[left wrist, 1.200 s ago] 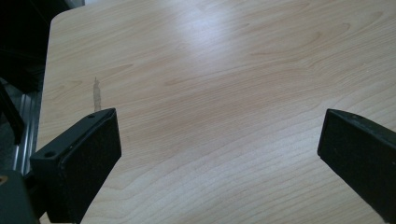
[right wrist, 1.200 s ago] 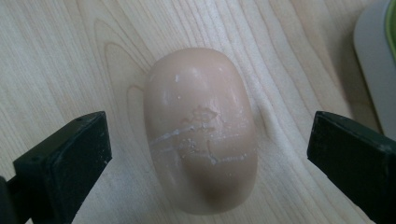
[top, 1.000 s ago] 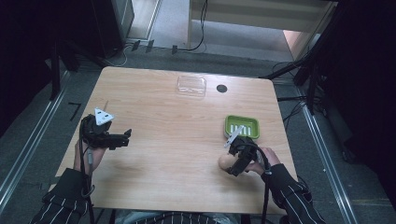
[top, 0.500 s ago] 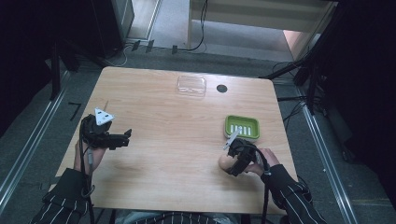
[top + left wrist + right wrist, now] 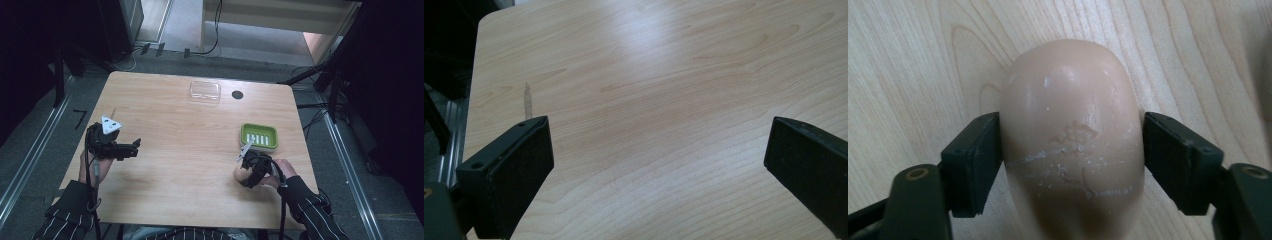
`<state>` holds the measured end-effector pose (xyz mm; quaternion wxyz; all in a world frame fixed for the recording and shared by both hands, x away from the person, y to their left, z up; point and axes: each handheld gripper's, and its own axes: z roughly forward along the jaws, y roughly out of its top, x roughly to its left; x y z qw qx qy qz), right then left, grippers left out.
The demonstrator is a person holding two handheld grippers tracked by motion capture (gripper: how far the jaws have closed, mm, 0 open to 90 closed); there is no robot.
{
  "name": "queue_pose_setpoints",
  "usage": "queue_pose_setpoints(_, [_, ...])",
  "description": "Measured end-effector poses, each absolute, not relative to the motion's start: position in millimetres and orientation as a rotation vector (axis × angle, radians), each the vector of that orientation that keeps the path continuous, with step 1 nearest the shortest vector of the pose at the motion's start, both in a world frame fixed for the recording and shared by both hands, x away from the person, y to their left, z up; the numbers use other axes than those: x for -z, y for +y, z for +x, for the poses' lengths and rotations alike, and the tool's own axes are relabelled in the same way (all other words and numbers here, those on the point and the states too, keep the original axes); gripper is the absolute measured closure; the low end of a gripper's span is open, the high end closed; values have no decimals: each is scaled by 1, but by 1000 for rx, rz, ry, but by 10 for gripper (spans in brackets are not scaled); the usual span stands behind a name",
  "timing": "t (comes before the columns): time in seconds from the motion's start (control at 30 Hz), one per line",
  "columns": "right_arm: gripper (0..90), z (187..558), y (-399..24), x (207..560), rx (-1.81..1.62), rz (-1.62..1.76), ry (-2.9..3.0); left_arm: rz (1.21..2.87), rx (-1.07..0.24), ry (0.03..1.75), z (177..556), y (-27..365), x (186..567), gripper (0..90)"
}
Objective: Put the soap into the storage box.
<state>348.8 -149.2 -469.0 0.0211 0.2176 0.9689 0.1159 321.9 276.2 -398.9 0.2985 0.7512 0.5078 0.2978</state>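
A pale peach bar of soap (image 5: 1073,100) lies on the wooden table (image 5: 190,150), near its front right. My right gripper (image 5: 1070,150) has just been closing with the soap between its jaws, and both black pads now press on the bar's sides. In the high view the right gripper (image 5: 248,176) points toward the table's middle, with the soap (image 5: 239,172) at its tip. A green soap dish (image 5: 245,135) with a slotted floor stands just behind it. My left gripper (image 5: 131,149) hovers over the table's left side, its jaws wide apart over bare wood (image 5: 659,150).
A clear plastic tray (image 5: 205,91) sits at the table's far edge, next to a round black hole (image 5: 237,94). Metal rails and cables run along the floor on both sides of the table.
The right gripper's jaws have closed in on the soap. The left hand and its gripper have stayed where they were.
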Motion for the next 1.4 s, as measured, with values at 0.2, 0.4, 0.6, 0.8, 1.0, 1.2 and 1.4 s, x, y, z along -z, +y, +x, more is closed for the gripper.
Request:
queue_pose_setpoints(0.2, [316, 348, -149, 470, -349, 667, 2992, 2000, -790, 1351, 322, 276, 399, 0])
queue_pose_setpoints(0.4, [326, 348, -149, 469, -333, 644, 2999, 1995, -791, 1352, 322, 276, 399, 1])
queue_pose_setpoints(0.6, [331, 347, -149, 469, -343, 658, 2993, 1996, -791, 1350, 322, 276, 399, 1])
queue_pose_setpoints(0.8, [333, 347, -150, 467, -352, 677, 2985, 1996, -788, 1349, 322, 276, 399, 1])
queue_pose_setpoints(1.0, [333, 349, -153, 462, -393, 698, 2972, 1996, -789, 1349, 322, 276, 399, 1])
queue_pose_setpoints(1.2, [334, 350, -155, 460, -404, 705, 2960, 1995, -788, 1347, 322, 276, 399, 1])
queue_pose_setpoints(1.4, [334, 351, -158, 456, -420, 735, 2948, 1998, -791, 1344, 322, 275, 399, 0])
